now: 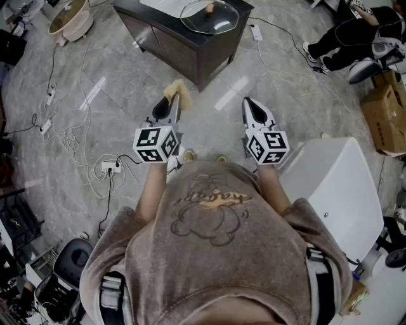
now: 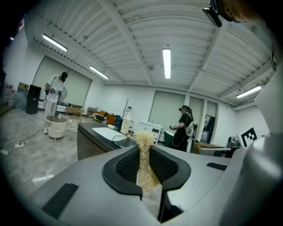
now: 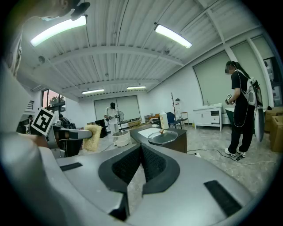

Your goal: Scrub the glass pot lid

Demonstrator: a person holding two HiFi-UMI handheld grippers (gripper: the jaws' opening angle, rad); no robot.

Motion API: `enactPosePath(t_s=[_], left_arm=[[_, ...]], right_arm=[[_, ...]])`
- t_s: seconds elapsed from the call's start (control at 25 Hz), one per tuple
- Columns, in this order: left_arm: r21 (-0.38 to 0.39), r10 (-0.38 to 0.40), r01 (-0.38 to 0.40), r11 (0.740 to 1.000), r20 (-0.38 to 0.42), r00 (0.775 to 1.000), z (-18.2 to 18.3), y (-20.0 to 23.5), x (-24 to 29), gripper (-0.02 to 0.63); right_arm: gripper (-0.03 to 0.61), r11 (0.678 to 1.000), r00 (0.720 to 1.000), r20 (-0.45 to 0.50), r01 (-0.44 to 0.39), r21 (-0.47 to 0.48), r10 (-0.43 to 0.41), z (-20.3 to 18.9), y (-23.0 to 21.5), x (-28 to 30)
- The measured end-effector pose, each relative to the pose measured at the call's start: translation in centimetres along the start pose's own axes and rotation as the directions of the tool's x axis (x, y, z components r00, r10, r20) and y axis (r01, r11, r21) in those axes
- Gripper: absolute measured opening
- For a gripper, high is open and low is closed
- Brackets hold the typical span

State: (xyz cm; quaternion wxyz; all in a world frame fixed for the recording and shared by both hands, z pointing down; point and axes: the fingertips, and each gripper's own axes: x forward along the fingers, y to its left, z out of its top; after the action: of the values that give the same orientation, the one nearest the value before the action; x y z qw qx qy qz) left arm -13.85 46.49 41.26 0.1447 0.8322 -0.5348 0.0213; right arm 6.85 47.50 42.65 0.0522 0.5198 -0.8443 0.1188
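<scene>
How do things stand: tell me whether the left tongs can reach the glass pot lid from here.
Likely not from here. The left tongs, shut on the scrubber, hang over floor; the glass pot lid lies on the dark counter ahead. Nothing blocks the way.

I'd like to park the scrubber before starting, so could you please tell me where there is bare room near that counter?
On the counter, only a dark strip along the front edge, beside the white tray and glass lid, looks free. The floor before it is bare. Cables crowd the left; a white seat and cardboard box the right.
</scene>
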Motion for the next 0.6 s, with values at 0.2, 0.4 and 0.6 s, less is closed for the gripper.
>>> enactPosePath(t_s=[0.2, 0.4, 0.6], left_arm=[[0.008, -0.021, 0.021, 1.000, -0.009, 1.000, 0.4, 1.1, 0.6, 0.066], [0.030, -0.039, 0.039, 0.999, -0.012, 0.999, 1.0, 3.7, 2.0, 0.066], [0.051, -0.077, 0.079, 0.996, -0.037, 0.996, 0.6, 6.0, 3.0, 0.066]], right_arm=[[-0.008, 1.000, 1.000, 0.011, 0.001, 0.028, -0.002, 0.2, 0.7, 1.4], [-0.008, 0.999, 1.000, 0.004, 0.011, 0.032, -0.011, -0.2, 1.7, 4.0], [-0.008, 0.998, 0.999, -0.005, 0.047, 0.039, -0.047, -1.1, 2.6, 5.9]])
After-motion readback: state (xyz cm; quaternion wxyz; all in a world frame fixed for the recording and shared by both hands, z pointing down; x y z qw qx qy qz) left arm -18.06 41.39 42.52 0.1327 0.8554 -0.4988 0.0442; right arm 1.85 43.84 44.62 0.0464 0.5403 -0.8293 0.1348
